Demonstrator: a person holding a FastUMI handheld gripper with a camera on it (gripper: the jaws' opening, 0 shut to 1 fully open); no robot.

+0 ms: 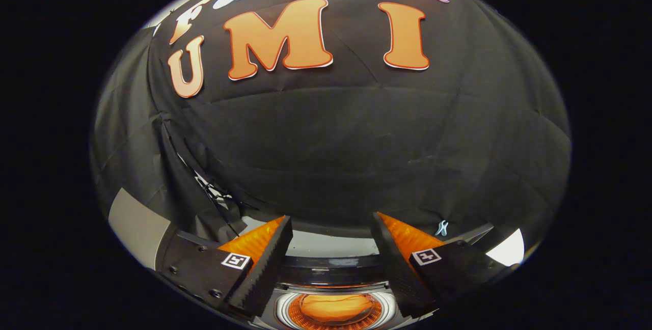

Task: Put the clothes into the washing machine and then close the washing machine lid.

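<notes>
The gripper (331, 238) hung with its jaws spread wide and nothing between them, directly above the washing machine (333, 314), whose round opening lay low between the two fingers (265, 264). Inside the pale ring of the opening an orange, softly folded mass showed, probably the clothes (333, 307) already in the drum, though its form was too blurred to be certain. A dark glossy band, possibly the raised lid (331, 271), crossed just ahead of the fingers. If the laundry was indeed in, the lid was the step in hand: the approach would best come to its free edge, square on, before swinging it down. Beyond hung the booth's black cloth wall (356, 141).
</notes>
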